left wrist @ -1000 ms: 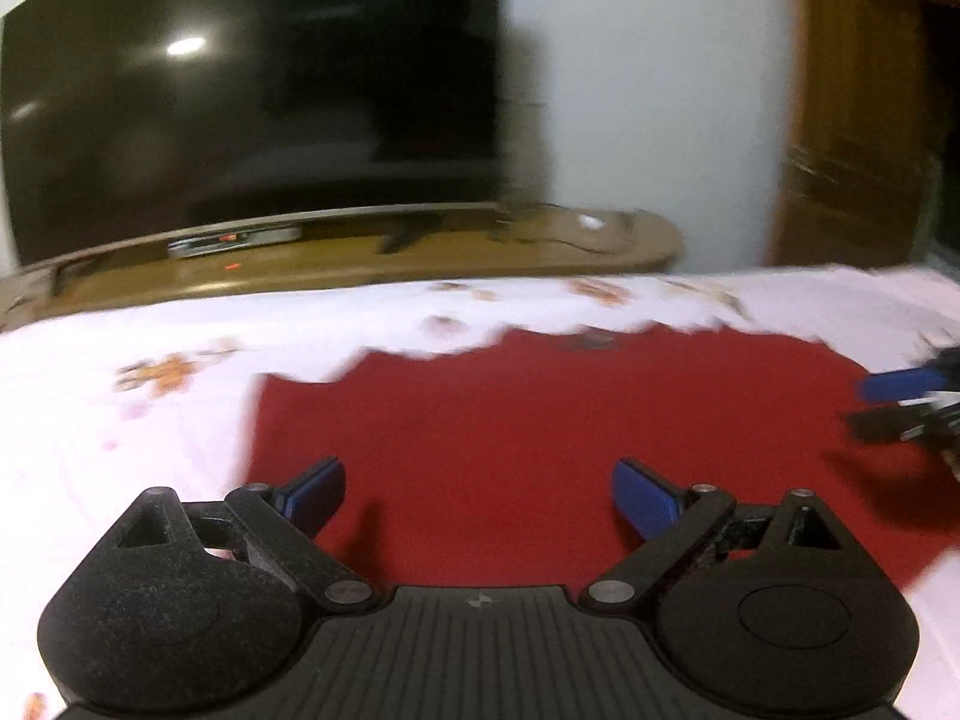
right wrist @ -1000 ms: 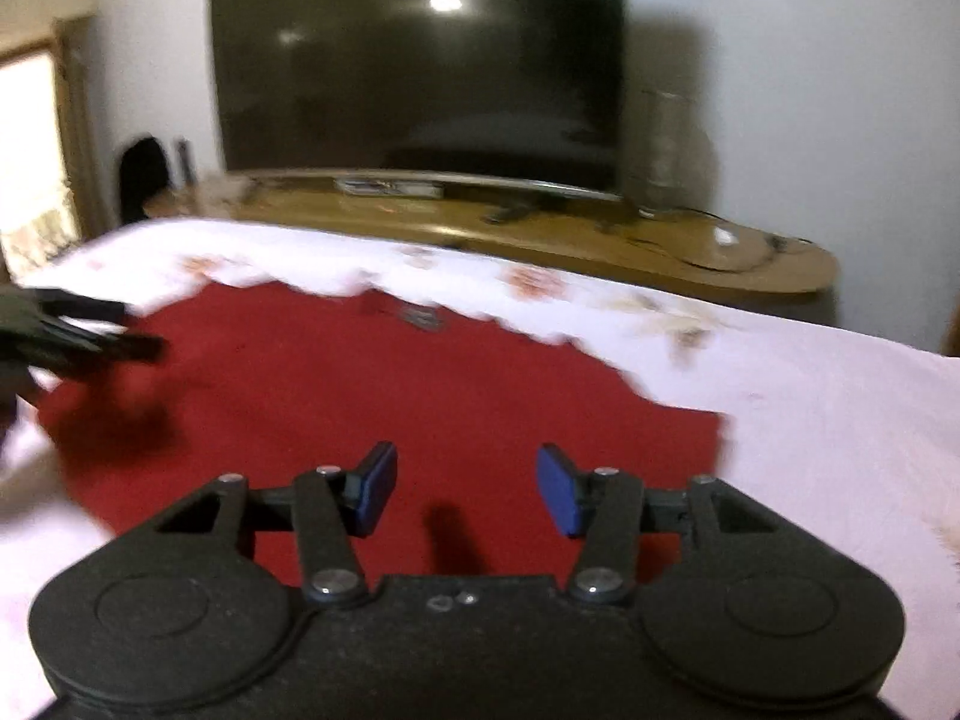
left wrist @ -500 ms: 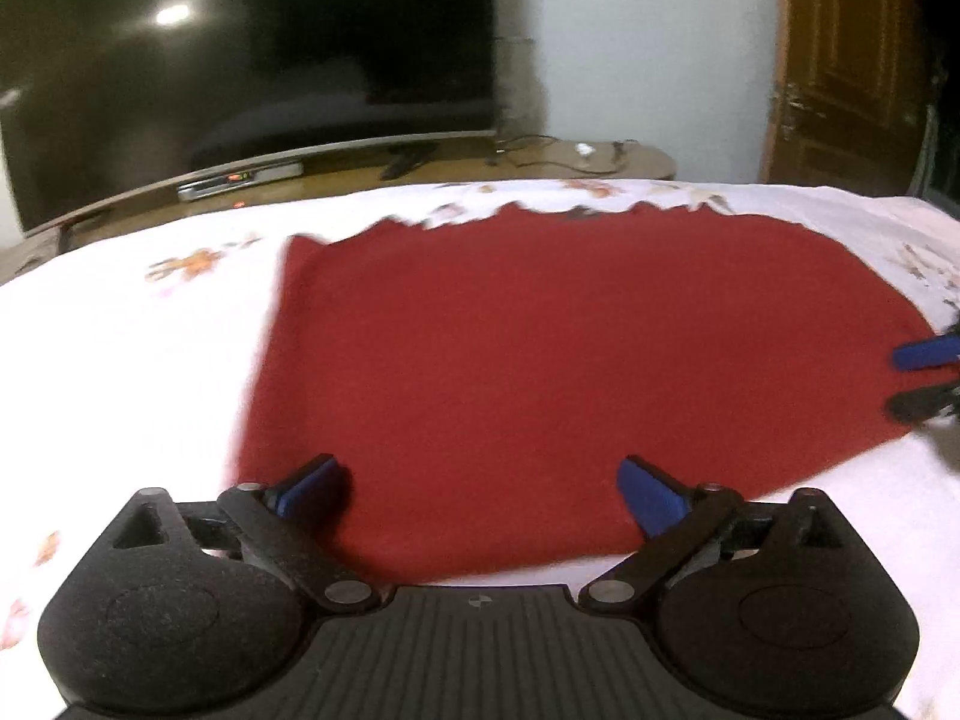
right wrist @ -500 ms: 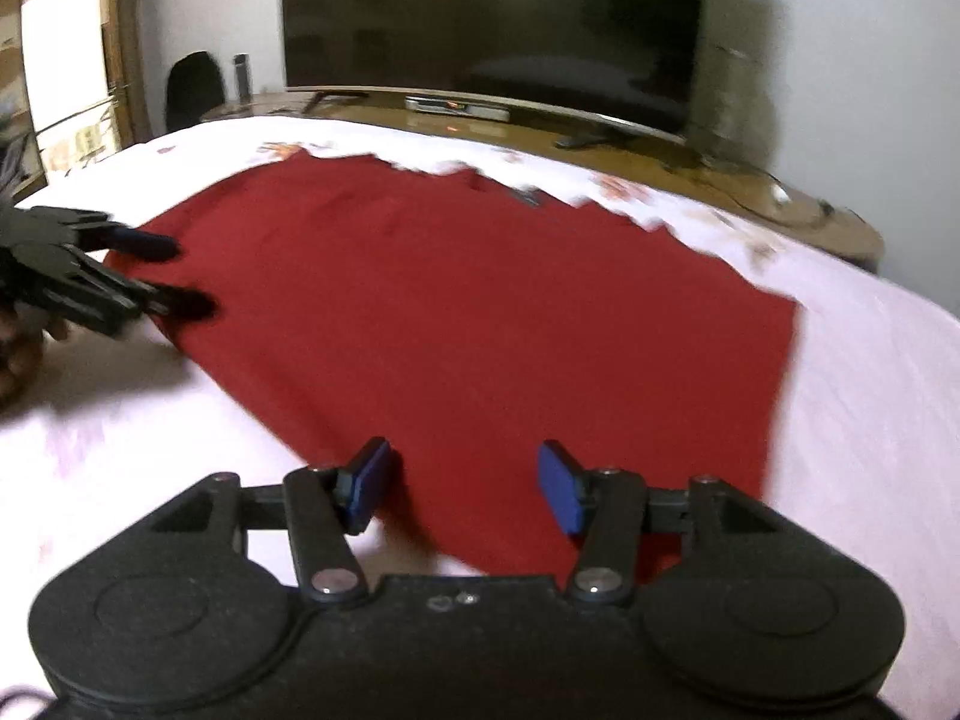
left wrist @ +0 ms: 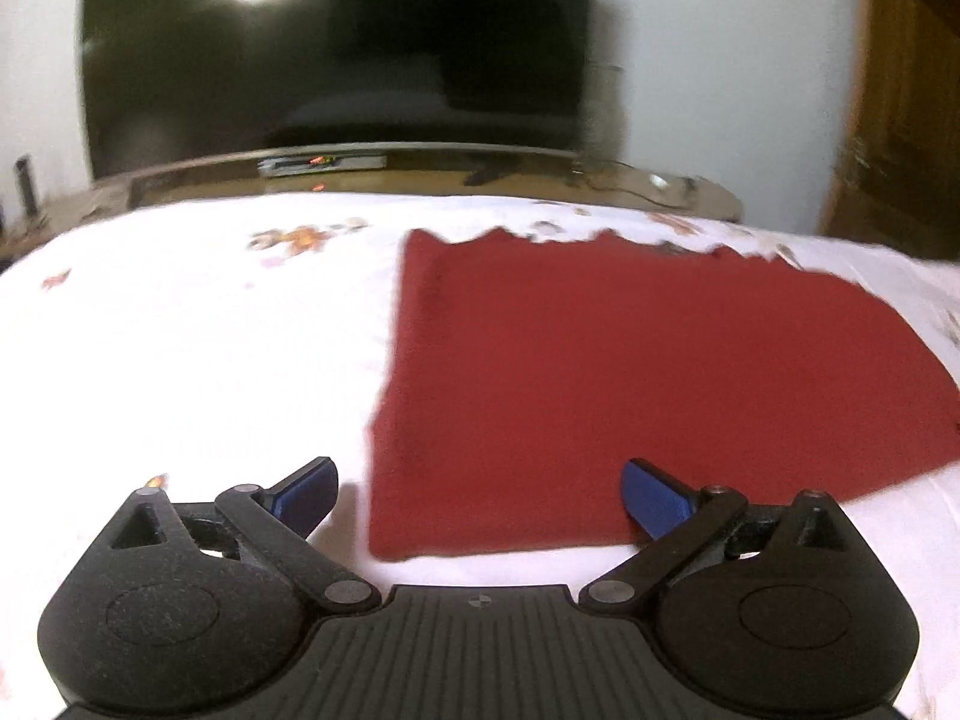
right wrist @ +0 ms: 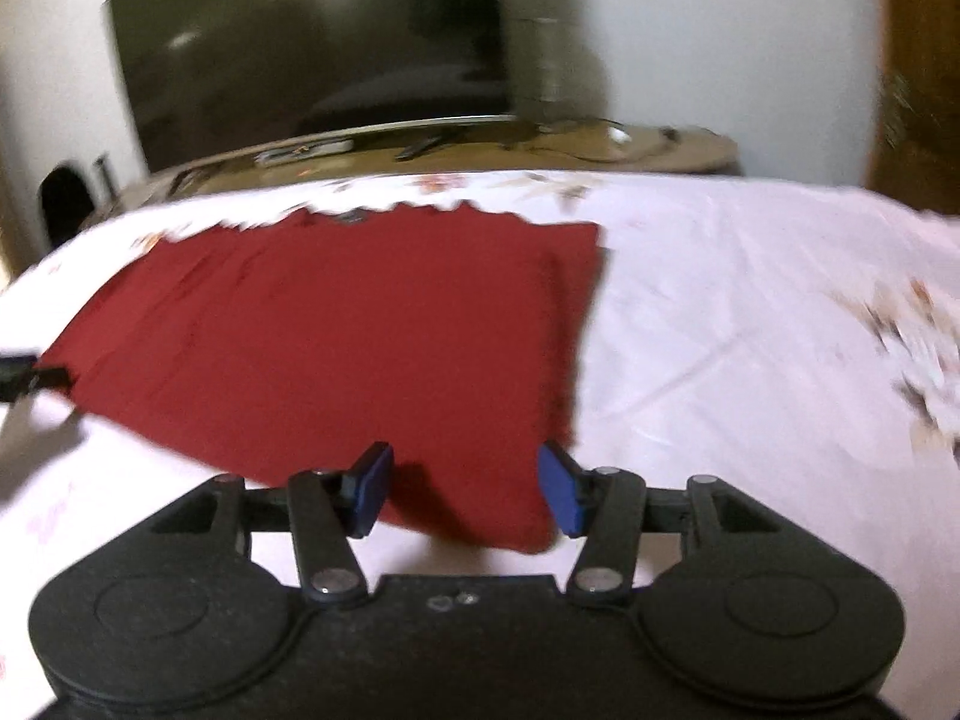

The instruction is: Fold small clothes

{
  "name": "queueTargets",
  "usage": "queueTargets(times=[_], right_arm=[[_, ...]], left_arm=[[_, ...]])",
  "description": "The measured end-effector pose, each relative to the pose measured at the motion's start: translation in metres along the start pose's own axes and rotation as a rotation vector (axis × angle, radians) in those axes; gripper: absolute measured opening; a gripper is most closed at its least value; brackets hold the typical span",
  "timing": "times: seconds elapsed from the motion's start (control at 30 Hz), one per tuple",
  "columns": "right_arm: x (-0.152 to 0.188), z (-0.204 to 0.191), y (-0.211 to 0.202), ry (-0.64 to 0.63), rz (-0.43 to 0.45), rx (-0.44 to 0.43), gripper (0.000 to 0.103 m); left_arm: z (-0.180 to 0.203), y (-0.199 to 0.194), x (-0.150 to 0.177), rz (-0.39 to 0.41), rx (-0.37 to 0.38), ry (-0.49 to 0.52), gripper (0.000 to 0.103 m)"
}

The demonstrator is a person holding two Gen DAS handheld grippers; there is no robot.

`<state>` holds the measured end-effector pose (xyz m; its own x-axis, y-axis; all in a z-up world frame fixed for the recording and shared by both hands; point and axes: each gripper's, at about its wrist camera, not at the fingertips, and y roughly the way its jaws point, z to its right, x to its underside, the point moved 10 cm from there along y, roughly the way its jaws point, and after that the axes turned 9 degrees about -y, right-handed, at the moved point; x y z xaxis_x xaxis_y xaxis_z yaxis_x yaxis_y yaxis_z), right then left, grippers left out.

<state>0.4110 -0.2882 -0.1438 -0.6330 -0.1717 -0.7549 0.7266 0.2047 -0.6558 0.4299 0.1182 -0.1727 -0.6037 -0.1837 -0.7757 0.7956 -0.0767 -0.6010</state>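
Note:
A dark red garment (left wrist: 630, 384) lies flat on a white bed sheet with a floral print (left wrist: 198, 360). My left gripper (left wrist: 477, 495) is open and empty, just above the garment's near left corner. In the right wrist view the same garment (right wrist: 360, 348) spreads to the left, and my right gripper (right wrist: 465, 489) is open and empty over its near right corner. The tip of the left gripper (right wrist: 24, 375) shows at the left edge of that view, by the garment's left corner.
A large dark television (left wrist: 336, 54) stands on a low wooden cabinet (left wrist: 420, 171) beyond the bed. A wooden door (left wrist: 906, 96) is at the right. The sheet extends left of the garment and to its right (right wrist: 750, 330).
Both grippers have drawn back toward the garment's near edge and apart, left toward its left corner, right toward its right corner. Both stay open. The garment lies as before.

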Motion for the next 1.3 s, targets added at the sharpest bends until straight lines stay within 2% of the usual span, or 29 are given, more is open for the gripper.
queueTargets(times=[0.07, 0.13, 0.17, 0.27, 0.33, 0.47, 0.63, 0.87, 0.97, 1.03, 1.07, 1.1, 1.3], right_arm=[[0.004, 0.004, 0.005, 0.052, -0.011, -0.017, 0.053], [0.011, 0.005, 0.012, 0.072, -0.03, -0.026, 0.053], [0.014, 0.005, 0.013, 0.06, -0.033, -0.022, 0.049], [0.018, 0.011, 0.009, -0.014, -0.037, 0.033, 0.049], [0.022, 0.017, 0.004, 0.003, -0.039, 0.026, 0.049], [0.018, 0.016, 0.005, 0.012, -0.059, 0.043, 0.051], [0.007, 0.001, -0.02, 0.024, 0.002, 0.046, 0.051], [-0.006, -0.037, -0.033, 0.022, 0.049, -0.011, 0.051], [-0.01, -0.051, -0.032, 0.019, 0.052, -0.032, 0.051], [-0.013, -0.059, -0.031, 0.022, 0.057, -0.042, 0.051], [-0.015, -0.062, -0.03, 0.024, 0.058, -0.047, 0.051], [-0.016, -0.064, -0.029, 0.026, 0.059, -0.051, 0.051], [-0.025, -0.078, -0.022, 0.024, 0.066, -0.071, 0.051]], left_arm=[[-0.008, 0.005, 0.004, -0.028, -0.004, -0.034, 0.1], [-0.013, 0.01, 0.01, -0.056, -0.045, -0.005, 0.1], [-0.018, 0.009, 0.01, -0.053, -0.057, -0.002, 0.1], [-0.035, 0.009, 0.011, -0.055, -0.065, -0.025, 0.1], [-0.034, 0.011, 0.011, -0.065, -0.074, -0.009, 0.101], [-0.031, 0.006, 0.007, -0.079, -0.106, -0.04, 0.1], [-0.01, -0.024, 0.002, -0.027, -0.063, -0.061, 0.1], [0.008, -0.038, 0.01, -0.022, -0.02, -0.119, 0.1], [0.005, -0.036, 0.014, -0.045, 0.012, -0.201, 0.1], [0.002, -0.03, 0.022, -0.091, 0.062, -0.308, 0.099], [0.0, -0.026, 0.026, -0.115, 0.089, -0.368, 0.089], [-0.001, -0.023, 0.031, -0.138, 0.113, -0.421, 0.085], [-0.013, -0.011, 0.031, -0.134, 0.182, -0.661, 0.085]])
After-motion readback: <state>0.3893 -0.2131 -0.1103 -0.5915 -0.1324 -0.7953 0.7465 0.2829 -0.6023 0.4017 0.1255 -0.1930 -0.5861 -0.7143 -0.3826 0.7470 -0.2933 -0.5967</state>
